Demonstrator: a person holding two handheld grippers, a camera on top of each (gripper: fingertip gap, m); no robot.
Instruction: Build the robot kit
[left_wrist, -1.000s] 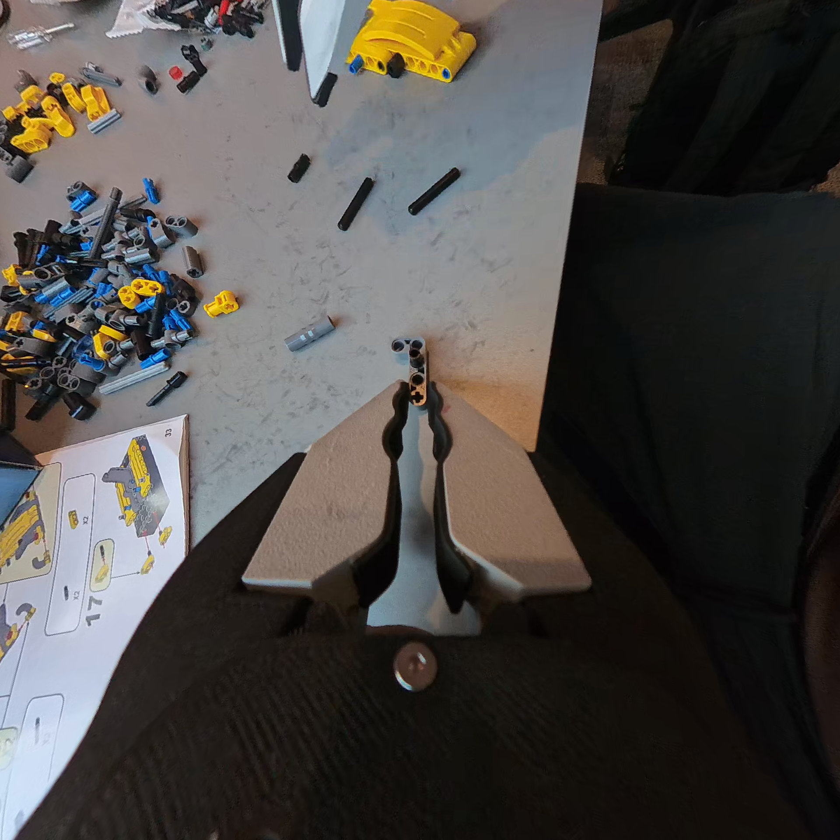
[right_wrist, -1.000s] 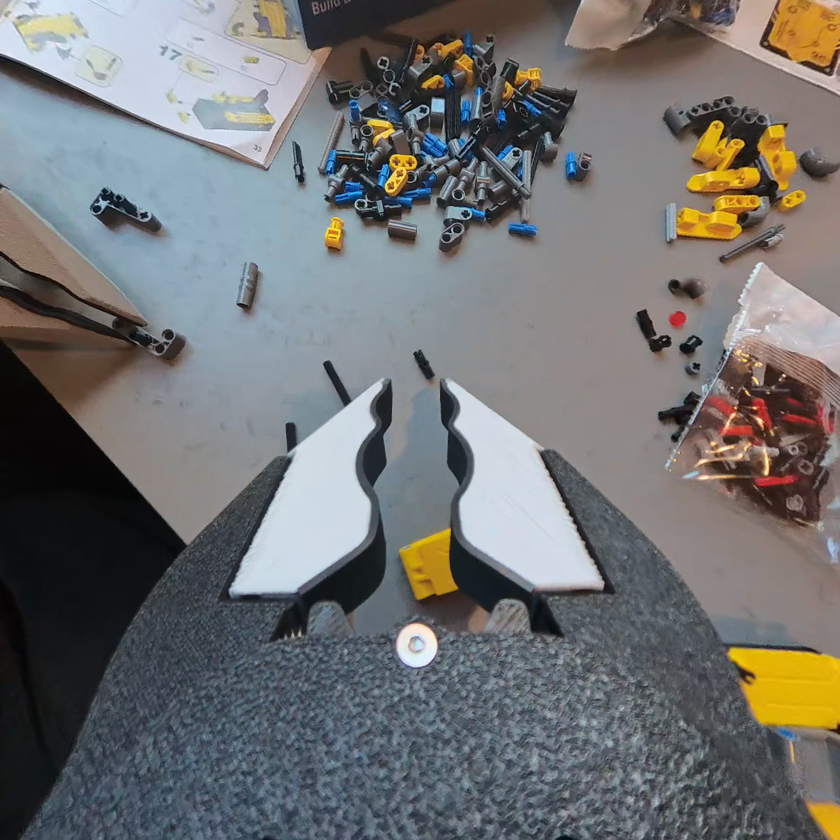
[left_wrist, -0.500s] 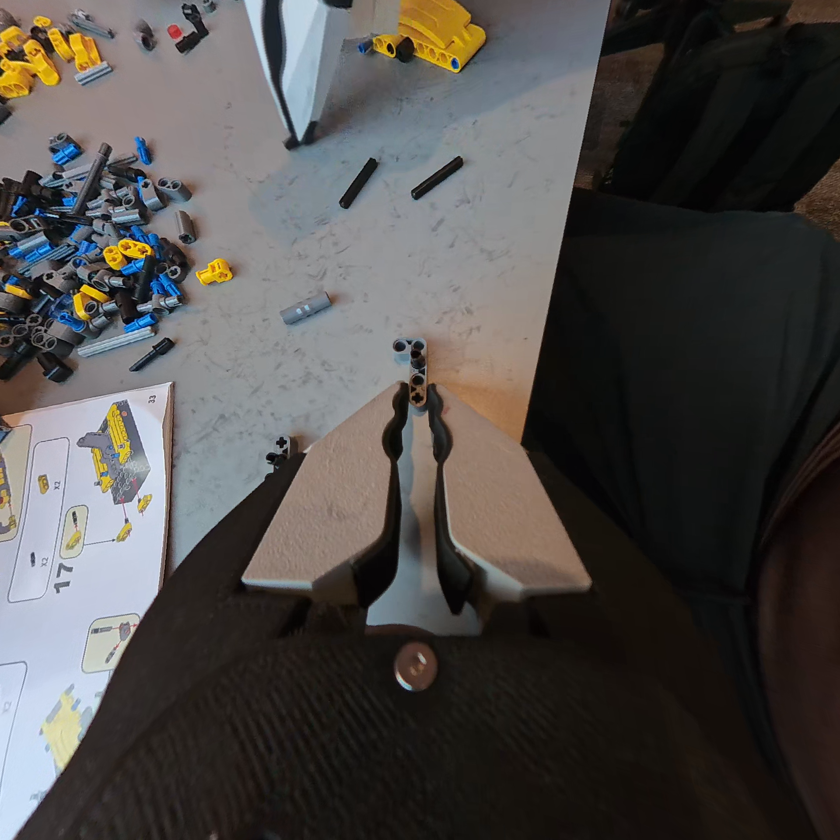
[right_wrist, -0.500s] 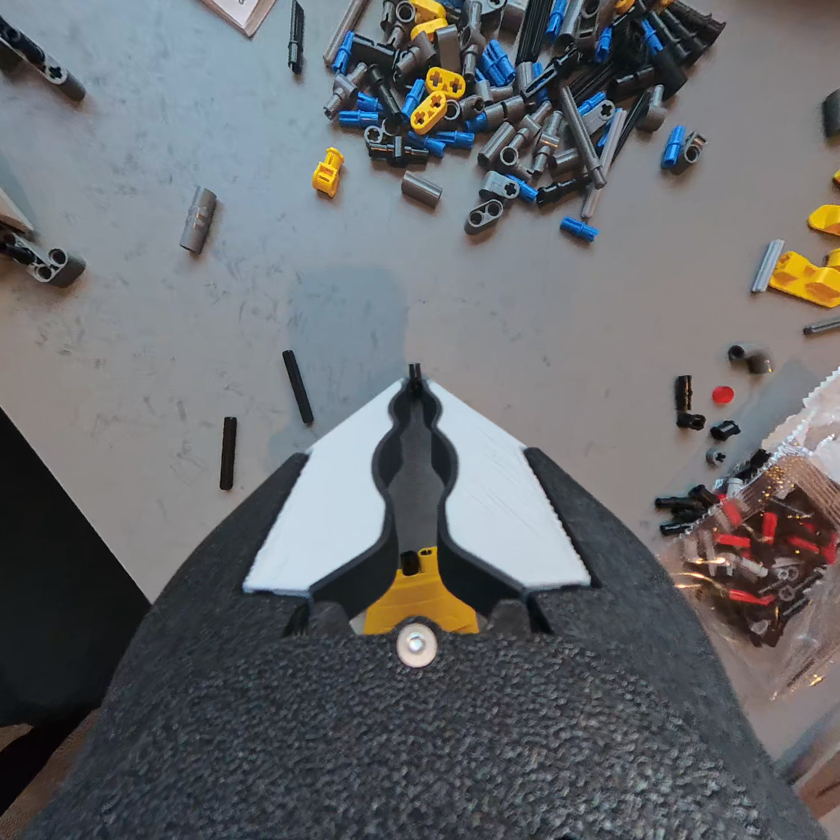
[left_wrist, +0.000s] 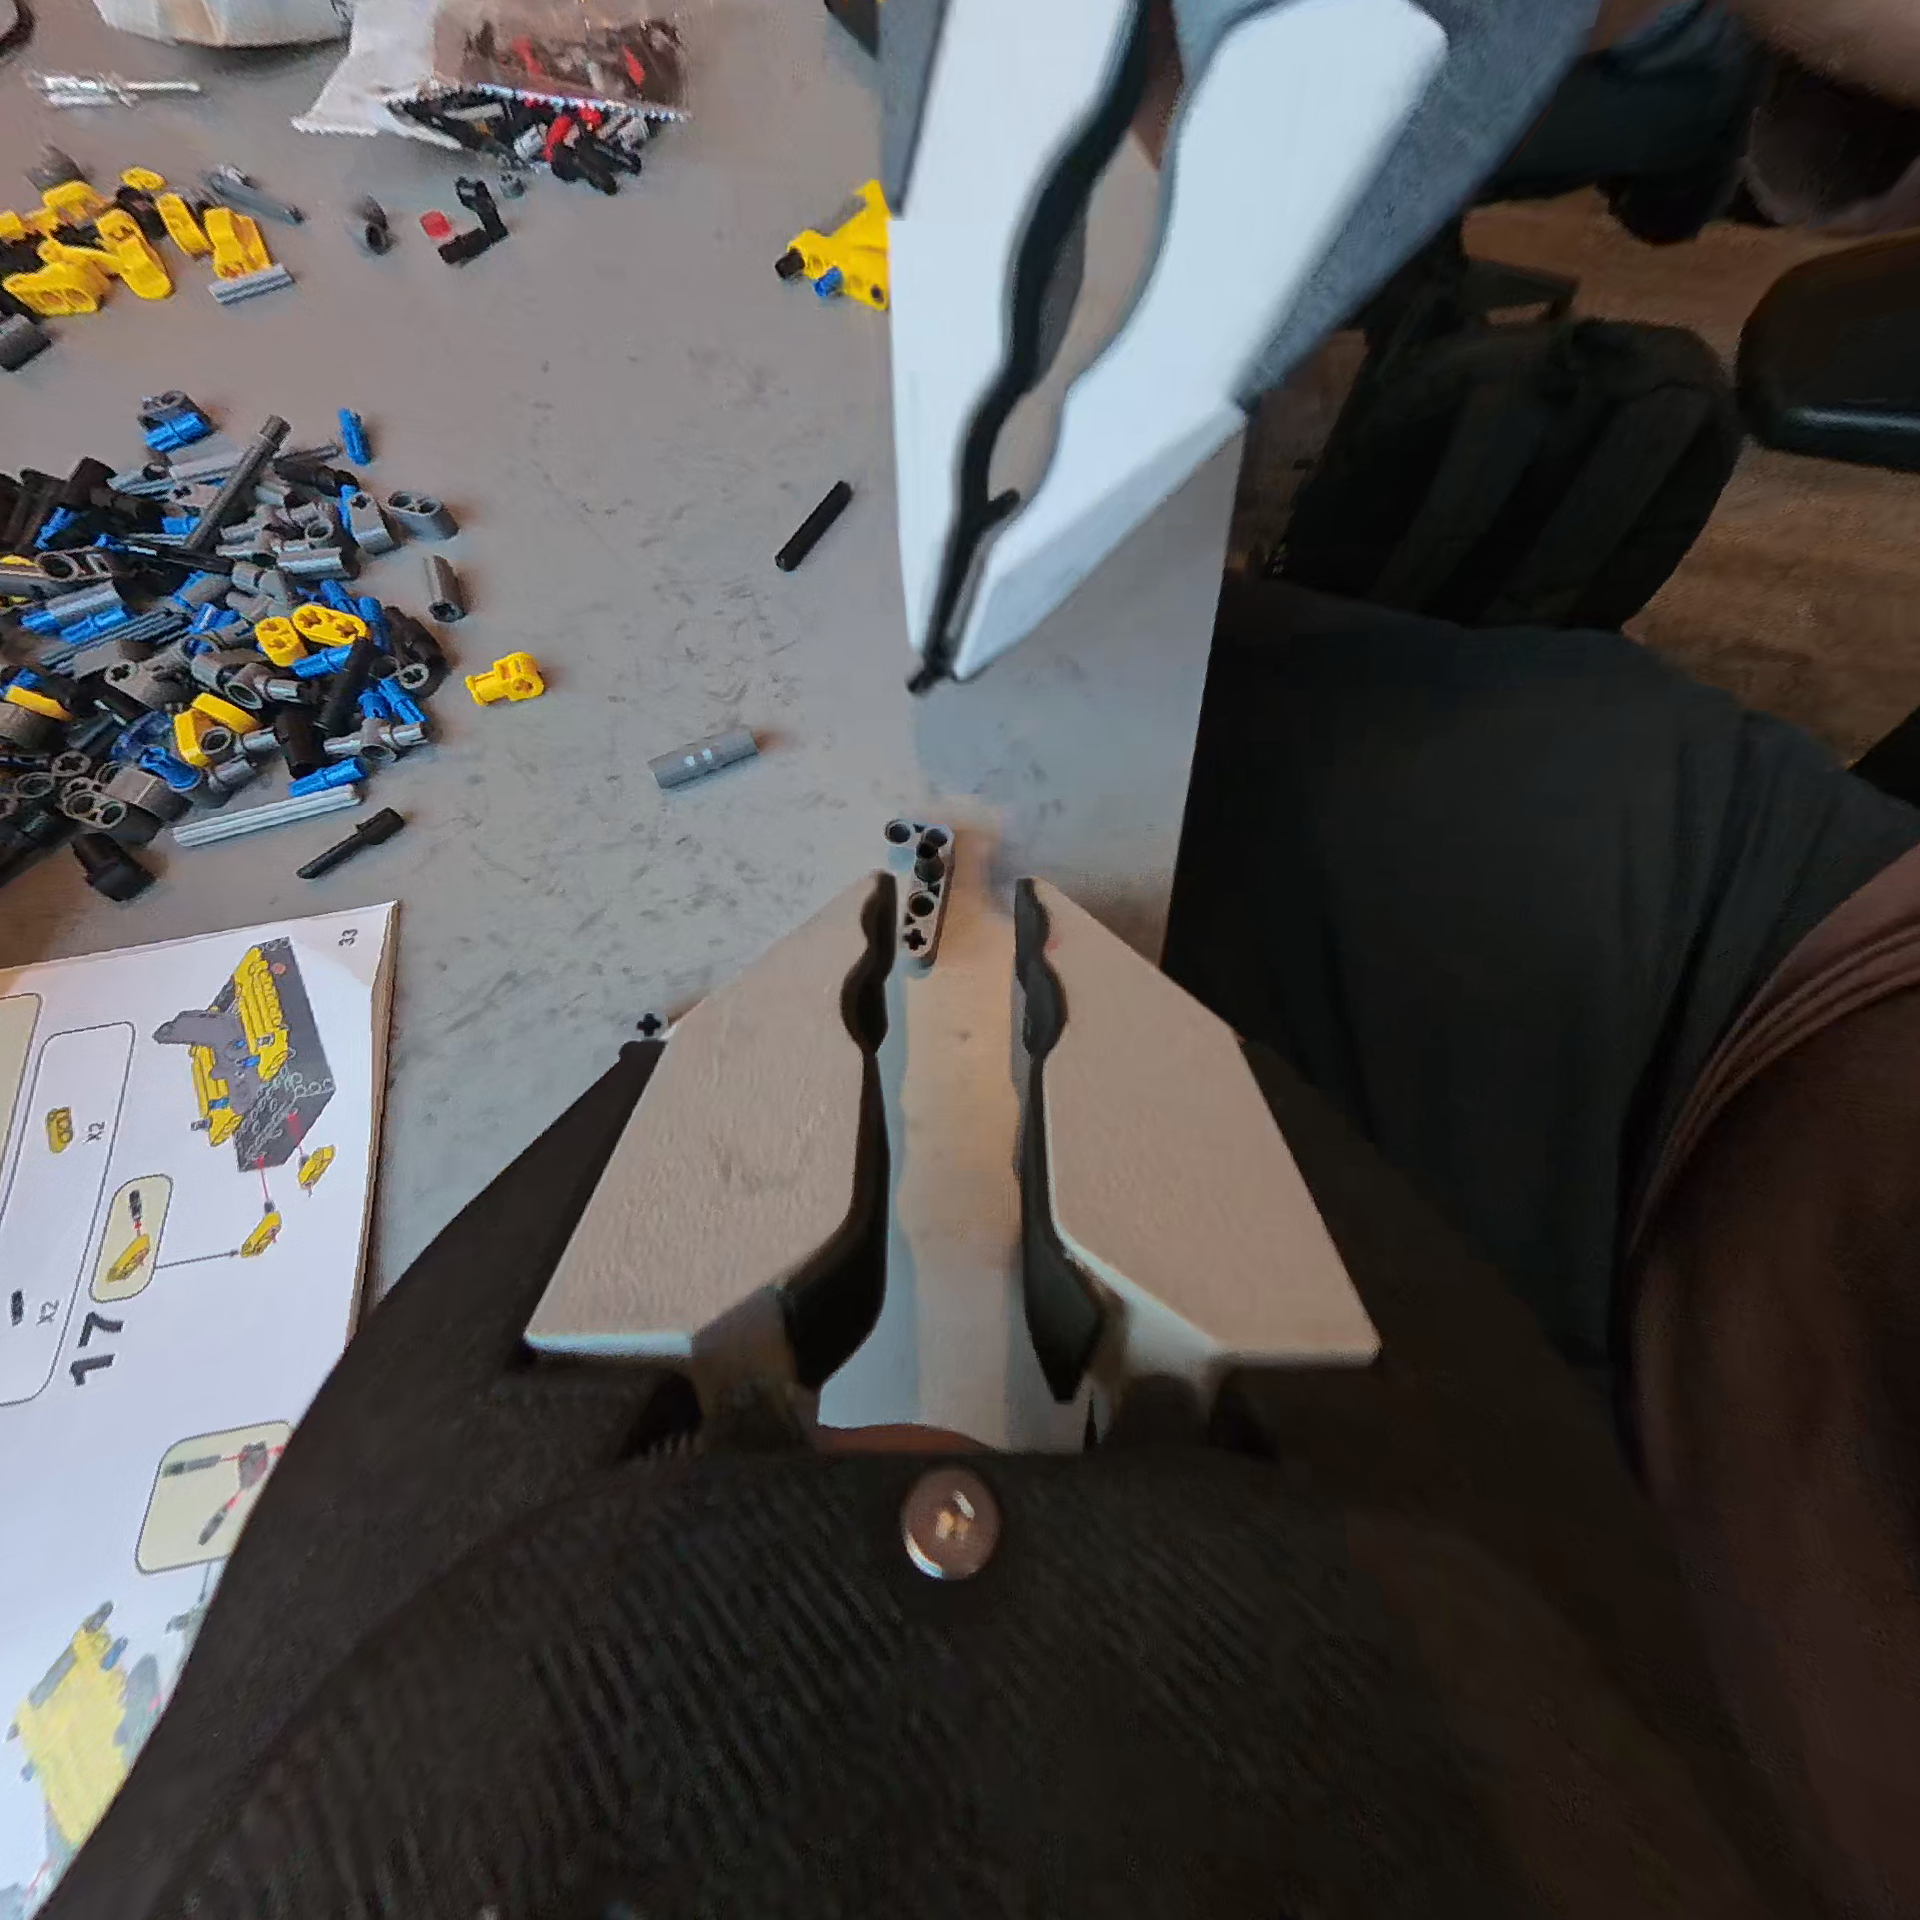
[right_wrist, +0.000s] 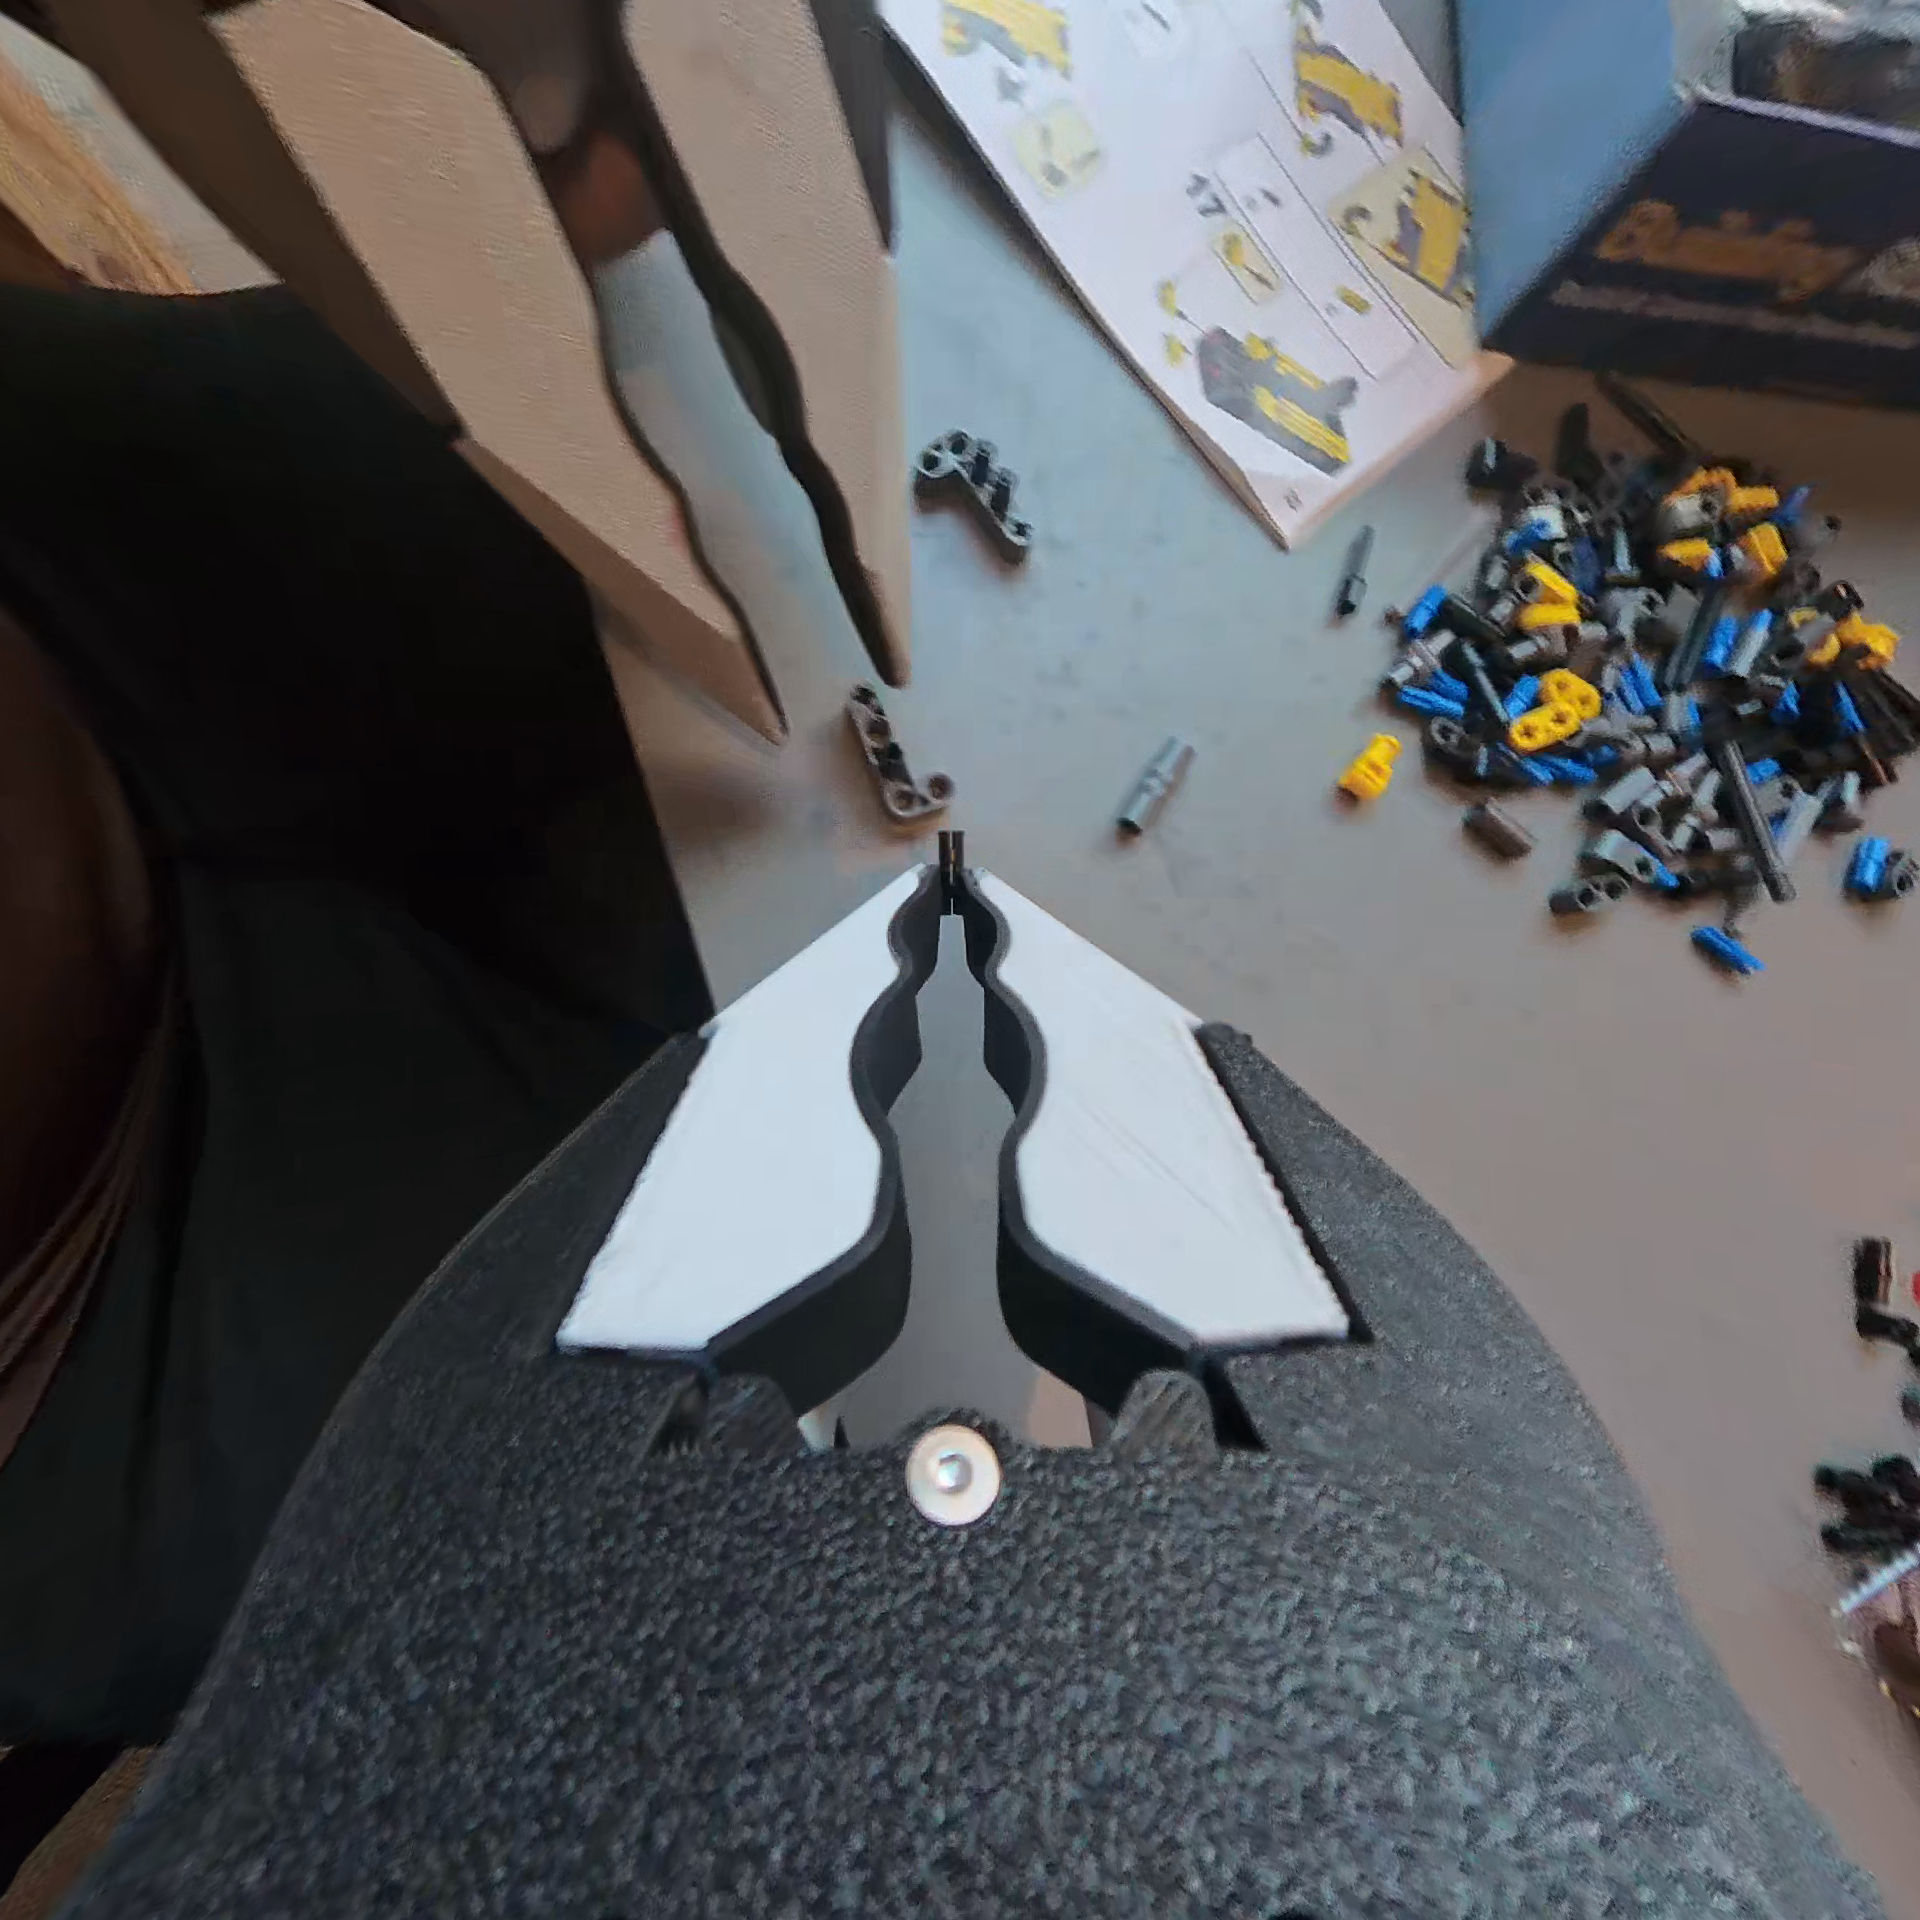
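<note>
My left gripper (left_wrist: 954, 888) is open near the table's edge. A grey L-shaped beam (left_wrist: 920, 894) lies between its tips, against the left finger; in the right wrist view the beam (right_wrist: 894, 753) lies just past the left gripper (right_wrist: 831, 707). My right gripper (right_wrist: 951, 883) is shut on a small black pin (right_wrist: 951, 854) and hovers close behind the beam. In the left wrist view the right gripper (left_wrist: 930, 665) points down at the table just beyond the beam.
A pile of blue, grey, black and yellow parts (left_wrist: 187, 644) lies to the left, with a booklet (left_wrist: 156, 1195) near it. A grey tube (left_wrist: 704, 756), a black axle (left_wrist: 812, 525), a second dark beam (right_wrist: 971, 494) and a blue box (right_wrist: 1704, 208) are about. The table edge (left_wrist: 1195, 727) borders a person's lap. Tip to tip, the grippers are about 4 centimetres apart. The black axle (left_wrist: 812, 525) sits 8 centimetres or so from the ends of my right fingers.
My left gripper has opened and let go of the grey beam. My right gripper shut on the black pin and has carried it over to just behind the beam.
</note>
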